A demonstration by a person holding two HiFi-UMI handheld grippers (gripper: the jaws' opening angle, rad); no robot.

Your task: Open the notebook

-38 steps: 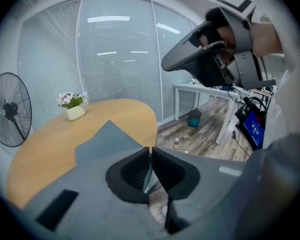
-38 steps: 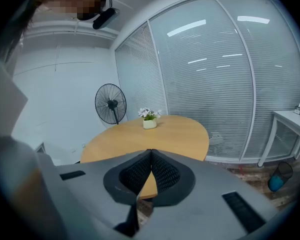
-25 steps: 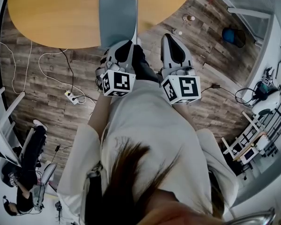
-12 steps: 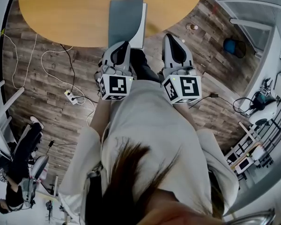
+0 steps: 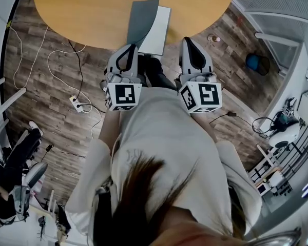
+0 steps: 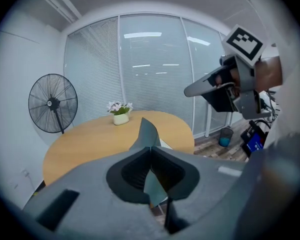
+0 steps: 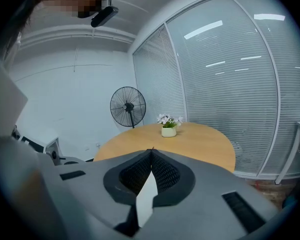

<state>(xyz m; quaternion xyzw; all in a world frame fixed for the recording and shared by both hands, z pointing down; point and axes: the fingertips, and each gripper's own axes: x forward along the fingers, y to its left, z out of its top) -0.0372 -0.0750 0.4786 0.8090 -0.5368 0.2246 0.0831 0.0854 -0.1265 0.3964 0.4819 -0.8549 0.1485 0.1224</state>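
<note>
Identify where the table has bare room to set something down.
Bare tabletop lies left and right of the notebook and beyond it up to the flower pot. The near edge is crowded: the left gripper pinches the raised cover there.

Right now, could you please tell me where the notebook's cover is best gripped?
Grip the grey cover by its near edge, coming from the table's near side: it stands tilted up off the white pages there, and the left hand-held gripper is already shut on it.
</note>
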